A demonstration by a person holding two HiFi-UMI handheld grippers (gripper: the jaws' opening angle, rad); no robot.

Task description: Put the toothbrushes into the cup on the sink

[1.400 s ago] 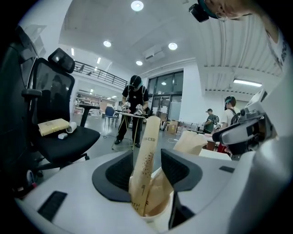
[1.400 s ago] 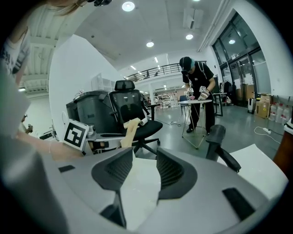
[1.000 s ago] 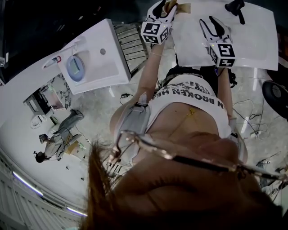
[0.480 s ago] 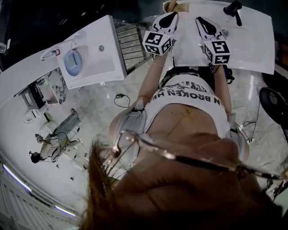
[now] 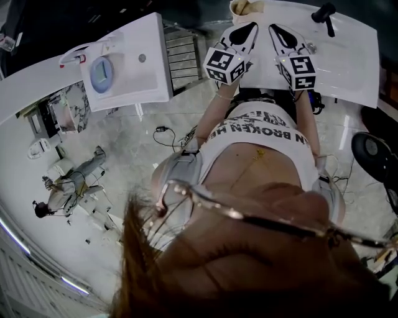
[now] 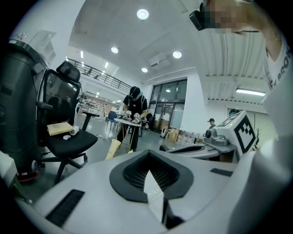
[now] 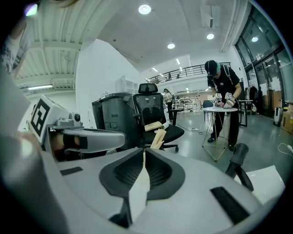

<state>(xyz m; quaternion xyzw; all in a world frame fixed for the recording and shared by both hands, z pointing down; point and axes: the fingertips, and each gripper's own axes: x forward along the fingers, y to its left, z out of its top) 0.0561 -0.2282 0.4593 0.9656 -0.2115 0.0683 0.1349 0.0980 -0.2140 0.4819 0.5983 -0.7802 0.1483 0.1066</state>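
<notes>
In the head view a white sink unit [image 5: 134, 84] stands at the upper left, apart from me. On it sits a round bluish cup [image 5: 101, 74], seen from above. A thin white thing with a red end [image 5: 73, 58] lies at its far edge; I cannot tell whether it is a toothbrush. My left gripper [image 5: 249, 28] and right gripper [image 5: 274, 28] hang side by side over the white table [image 5: 348, 59]. Both have just been closing and are shut with nothing between the jaws. The same empty shut jaws show in the left gripper [image 6: 148, 172] and right gripper [image 7: 143, 155] views.
A black object [image 5: 324, 11] and a tan object [image 5: 245, 7] lie at the table's far side. A black office chair [image 6: 68, 137] and a dark bin [image 7: 114, 119] stand beyond. A person [image 7: 222, 98] works at a small round table [image 7: 219, 109].
Both grippers' jaws went from wide open to shut, empty. The left gripper moved right, closer to the right gripper. The sink unit has shifted up in the head view.
</notes>
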